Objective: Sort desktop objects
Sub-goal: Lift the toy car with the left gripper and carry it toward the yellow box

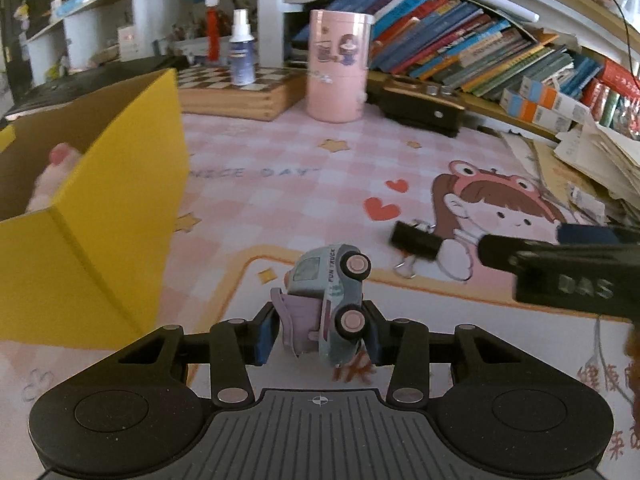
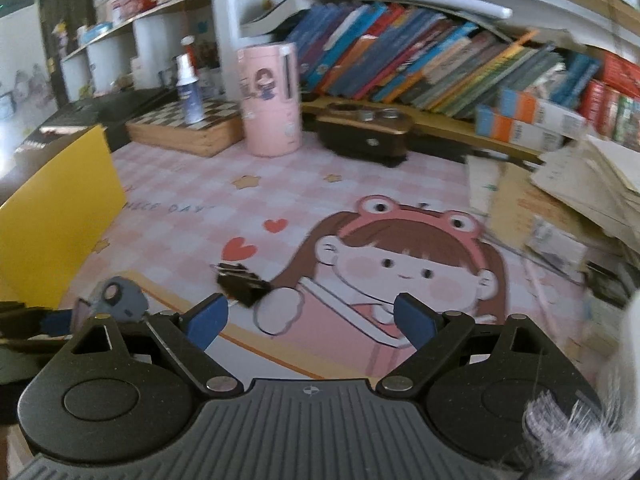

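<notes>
My left gripper (image 1: 320, 330) is shut on a small pale-blue toy truck (image 1: 334, 300), tipped on its side with its pink wheels to the right, held just above the pink desk mat (image 1: 280, 184). The truck also shows at the left of the right wrist view (image 2: 118, 300). A black binder clip (image 1: 416, 242) lies on the mat ahead and to the right. In the right wrist view the clip (image 2: 242, 284) lies just ahead of the left fingertip. My right gripper (image 2: 310, 320) is open and empty above the mat; its body (image 1: 560, 272) enters the left view from the right.
A yellow cardboard box (image 1: 92, 216) stands open at the left with a pink plush (image 1: 52, 184) inside. At the back are a pink canister (image 1: 338, 68), a chessboard box (image 1: 240, 92) with a spray bottle (image 1: 242, 50), a black stapler (image 1: 420, 106), leaning books (image 1: 460, 40) and a paper pile (image 1: 600, 168).
</notes>
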A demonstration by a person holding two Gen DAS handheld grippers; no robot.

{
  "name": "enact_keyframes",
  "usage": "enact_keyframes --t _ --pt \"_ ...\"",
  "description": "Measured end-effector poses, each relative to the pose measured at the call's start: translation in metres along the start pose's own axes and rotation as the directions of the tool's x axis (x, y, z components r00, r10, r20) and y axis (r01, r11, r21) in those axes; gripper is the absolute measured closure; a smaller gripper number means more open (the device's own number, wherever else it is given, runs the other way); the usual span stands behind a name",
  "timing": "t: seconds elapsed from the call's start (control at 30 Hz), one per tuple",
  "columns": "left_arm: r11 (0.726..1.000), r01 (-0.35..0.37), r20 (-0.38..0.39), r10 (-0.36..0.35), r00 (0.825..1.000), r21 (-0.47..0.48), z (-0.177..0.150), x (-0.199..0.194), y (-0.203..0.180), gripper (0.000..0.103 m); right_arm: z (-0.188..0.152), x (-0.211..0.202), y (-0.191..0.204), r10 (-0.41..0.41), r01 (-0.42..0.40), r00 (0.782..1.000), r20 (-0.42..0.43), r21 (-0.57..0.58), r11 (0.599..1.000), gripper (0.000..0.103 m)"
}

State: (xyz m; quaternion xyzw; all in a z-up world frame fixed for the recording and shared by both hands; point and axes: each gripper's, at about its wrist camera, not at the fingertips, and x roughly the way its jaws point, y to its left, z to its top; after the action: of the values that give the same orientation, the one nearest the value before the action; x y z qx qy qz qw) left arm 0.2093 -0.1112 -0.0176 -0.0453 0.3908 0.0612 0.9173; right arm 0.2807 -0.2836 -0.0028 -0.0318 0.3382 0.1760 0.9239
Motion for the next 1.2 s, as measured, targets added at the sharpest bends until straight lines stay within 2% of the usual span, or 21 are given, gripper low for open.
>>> enact_keyframes --t 0.23,0.47,0.57,0.63,0.7,0.77,0.8,0.87,0.9,0.97,1.07,1.2 --pt "0.999 -0.032 0.003 0.032 0.999 -0.032 -0.005 -0.015 0.015 0.062 0.006 0.027 0.021 0.097 -0.095 0.995 0.014 -0.105 0.99 0.018" --pt "0.999 -0.012 0.037 0.014 0.999 -0.053 -0.006 -0.024 0.021 0.071 0.01 0.052 0.04 0.15 -0.141 0.989 0.015 -0.274 0.951 0.026" --pt "0.998 -0.011 0.043 0.013 0.999 -0.056 -0.005 -0.023 0.02 0.071 0.009 0.064 0.045 0.15 -0.144 0.989 -0.004 -0.32 0.936 0.038" --pt "0.999 -0.014 0.047 0.017 0.999 -0.052 -0.005 -0.022 0.019 0.071 0.009 0.07 0.046 0.146 -0.144 0.989 -0.02 -0.332 0.932 0.051" --pt "0.999 -0.017 0.051 0.02 0.998 -0.051 -0.005 -0.021 0.018 0.071 0.009 0.073 0.044 0.153 -0.154 0.988 -0.028 -0.328 0.932 0.053" --pt "0.999 -0.022 0.052 0.025 0.998 -0.047 -0.004 -0.019 0.017 0.068 0.008 0.074 0.044 0.155 -0.155 0.988 -0.026 -0.334 0.93 0.06" --pt "0.999 -0.021 0.047 0.024 0.999 -0.045 -0.004 -0.018 0.016 0.066 0.008 0.074 0.044 0.159 -0.158 0.987 -0.027 -0.34 0.927 0.068" --pt "0.999 -0.018 0.039 0.02 0.999 -0.043 -0.004 -0.016 0.015 0.065 0.007 0.073 0.045 0.164 -0.162 0.986 -0.024 -0.351 0.922 0.073" --pt "0.999 -0.021 0.038 0.023 0.999 -0.035 -0.005 -0.015 0.014 0.063 0.006 0.072 0.045 0.168 -0.164 0.986 -0.019 -0.356 0.92 0.081" --pt "1.0 -0.025 0.03 0.026 0.999 -0.018 -0.004 -0.012 0.011 0.061 0.007 0.07 0.045 0.171 -0.164 0.985 -0.014 -0.358 0.919 0.084" --pt "0.997 -0.073 0.013 0.073 0.997 -0.004 -0.004 -0.006 0.01 0.058 0.007 0.064 0.043 0.175 -0.165 0.985 -0.001 -0.342 0.925 0.091" --pt "0.994 -0.105 -0.035 0.104 0.994 -0.039 -0.003 0.004 0.018 0.056 0.01 0.052 0.04 0.172 -0.158 0.985 0.017 -0.308 0.938 0.098"
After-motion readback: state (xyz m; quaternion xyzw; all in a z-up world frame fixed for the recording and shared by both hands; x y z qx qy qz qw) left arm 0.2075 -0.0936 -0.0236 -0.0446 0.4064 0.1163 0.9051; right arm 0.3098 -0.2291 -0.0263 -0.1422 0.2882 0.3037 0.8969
